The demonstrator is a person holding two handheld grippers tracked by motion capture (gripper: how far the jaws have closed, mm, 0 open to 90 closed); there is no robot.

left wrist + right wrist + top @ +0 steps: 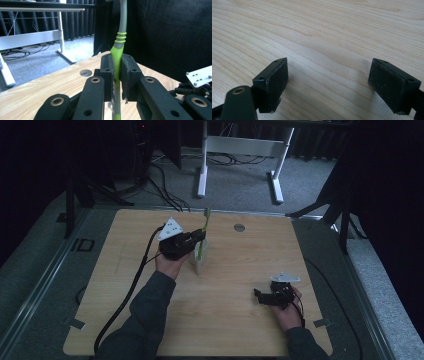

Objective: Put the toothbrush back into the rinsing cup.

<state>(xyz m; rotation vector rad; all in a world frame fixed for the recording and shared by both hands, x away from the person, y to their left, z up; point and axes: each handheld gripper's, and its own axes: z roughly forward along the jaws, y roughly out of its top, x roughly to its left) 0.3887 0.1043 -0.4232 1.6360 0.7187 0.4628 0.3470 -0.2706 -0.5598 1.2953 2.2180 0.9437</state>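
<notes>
Two tongs are at work over the wooden surface (220, 320), and the cup (199, 262) serves as the landmark. A green toothbrush (202, 237) stands nearly upright in that pale cup, its head rising above the cup toward the far edge of the surface. The left tongs (198, 236) sit just above the cup's rim, reaching in from the cup's left side, with the person's left hand (169, 262) behind them. In the left gripper view the left tongs (116, 75) are clamped narrow on the toothbrush (117, 53): both black pads press the green handle between them, the ribbed grey-green neck climbs out above the pads, and the lower handle drops away beneath them. The right tongs (261, 296) lie well apart from the cup, to its right and nearer the person, low over the bare surface and pointing back toward the cup's side. In the right gripper view the right tongs (328, 85) stand wide, the two pads far from each other with nothing but wood grain (324, 37) between them. A small round grommet (239, 227) sits in the surface beyond the cup, to its right.
</notes>
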